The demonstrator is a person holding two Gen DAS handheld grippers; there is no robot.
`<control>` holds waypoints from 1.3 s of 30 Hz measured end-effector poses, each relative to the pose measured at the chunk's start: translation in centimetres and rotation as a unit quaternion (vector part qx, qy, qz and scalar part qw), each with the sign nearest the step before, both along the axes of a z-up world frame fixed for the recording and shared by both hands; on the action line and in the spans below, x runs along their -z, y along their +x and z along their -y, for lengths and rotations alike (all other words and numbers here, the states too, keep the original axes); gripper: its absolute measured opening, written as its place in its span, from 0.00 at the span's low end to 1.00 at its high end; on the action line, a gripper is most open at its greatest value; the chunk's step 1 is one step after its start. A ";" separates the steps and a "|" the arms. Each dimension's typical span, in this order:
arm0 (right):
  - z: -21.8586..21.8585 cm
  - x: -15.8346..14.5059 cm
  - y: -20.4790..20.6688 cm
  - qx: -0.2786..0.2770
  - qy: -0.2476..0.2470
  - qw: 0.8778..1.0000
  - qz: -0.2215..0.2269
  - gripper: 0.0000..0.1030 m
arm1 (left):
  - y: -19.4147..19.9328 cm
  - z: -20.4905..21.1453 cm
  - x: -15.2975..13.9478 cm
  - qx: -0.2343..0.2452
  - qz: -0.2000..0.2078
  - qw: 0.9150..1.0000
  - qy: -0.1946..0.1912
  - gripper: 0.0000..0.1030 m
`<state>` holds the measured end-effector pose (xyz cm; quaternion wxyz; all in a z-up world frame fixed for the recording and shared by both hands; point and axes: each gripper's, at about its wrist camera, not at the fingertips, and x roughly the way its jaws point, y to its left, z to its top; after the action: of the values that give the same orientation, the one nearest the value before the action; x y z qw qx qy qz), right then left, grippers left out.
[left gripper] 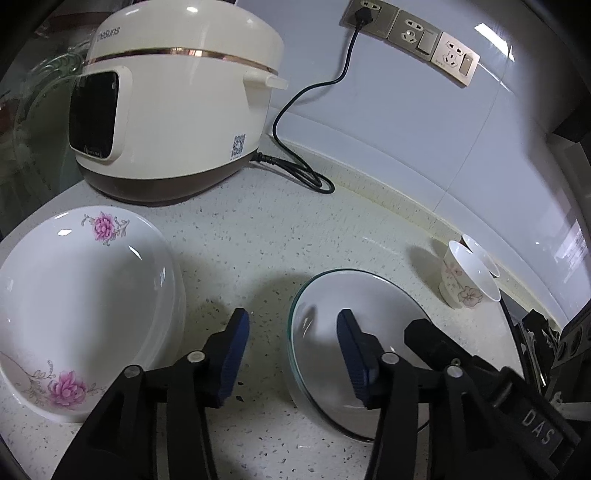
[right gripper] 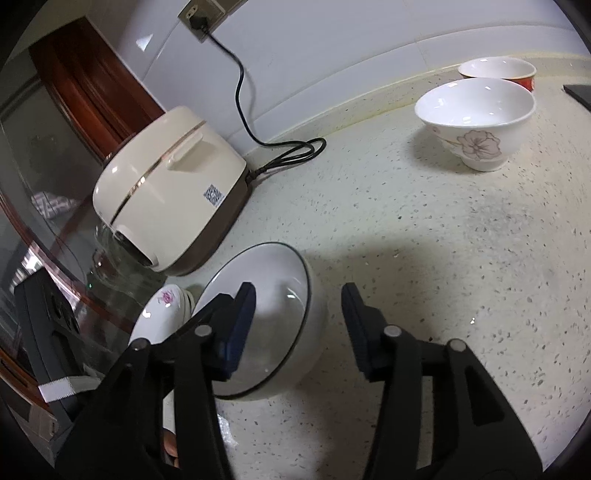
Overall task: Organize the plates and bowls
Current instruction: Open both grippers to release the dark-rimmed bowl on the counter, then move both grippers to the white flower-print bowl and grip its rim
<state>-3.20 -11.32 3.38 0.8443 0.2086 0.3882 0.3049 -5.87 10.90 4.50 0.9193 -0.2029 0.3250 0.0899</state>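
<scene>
A white plate with pink flowers (left gripper: pixel 85 306) sits at the left on the speckled counter, seemingly atop another plate. A dark-rimmed white plate (left gripper: pixel 391 314) lies to its right. My left gripper (left gripper: pixel 293 354) is open and empty, straddling the dark-rimmed plate's left rim. My right gripper (right gripper: pixel 299 325) is open and empty; its left finger is over the dark-rimmed plate (right gripper: pixel 273 306), the right finger beside it. The flowered plate (right gripper: pixel 162 314) shows behind. A white flowered bowl (right gripper: pixel 476 122) and a red-banded bowl (right gripper: pixel 498 72) stand at the far right. The flowered bowl also shows in the left wrist view (left gripper: pixel 465 277).
A cream rice cooker (left gripper: pixel 173 110) stands at the back left, its black cord (left gripper: pixel 306 173) running to a wall socket (left gripper: pixel 365 14). The counter's left edge (right gripper: pixel 62 284) drops off beside the plates. The other handheld gripper body (left gripper: pixel 517 387) reaches in from the right.
</scene>
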 end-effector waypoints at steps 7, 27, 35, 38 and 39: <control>2.2 -0.4 -0.2 0.033 0.045 0.998 0.015 0.69 | -1.2 0.7 -1.5 -0.017 0.018 0.998 0.052 0.72; 17.7 -2.3 9.4 0.237 0.048 0.969 -0.043 0.82 | 6.2 11.9 -10.2 0.165 0.107 0.980 0.036 0.98; 15.7 -0.2 13.2 0.190 0.010 0.980 -0.053 0.79 | 15.2 13.3 -5.7 0.092 0.016 0.996 0.000 0.98; 15.7 -0.7 13.4 0.186 -0.023 0.982 -0.036 0.78 | 17.1 12.7 -3.4 0.080 -0.016 0.996 -0.026 0.98; 15.6 -1.0 13.5 0.185 -0.034 0.982 -0.033 0.75 | 17.4 12.5 -2.9 0.083 -0.019 0.996 -0.036 0.98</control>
<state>10.34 -26.90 4.36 0.8795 0.2576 0.3808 0.1232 11.50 -1.63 7.36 0.9093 -0.2063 0.3615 0.0058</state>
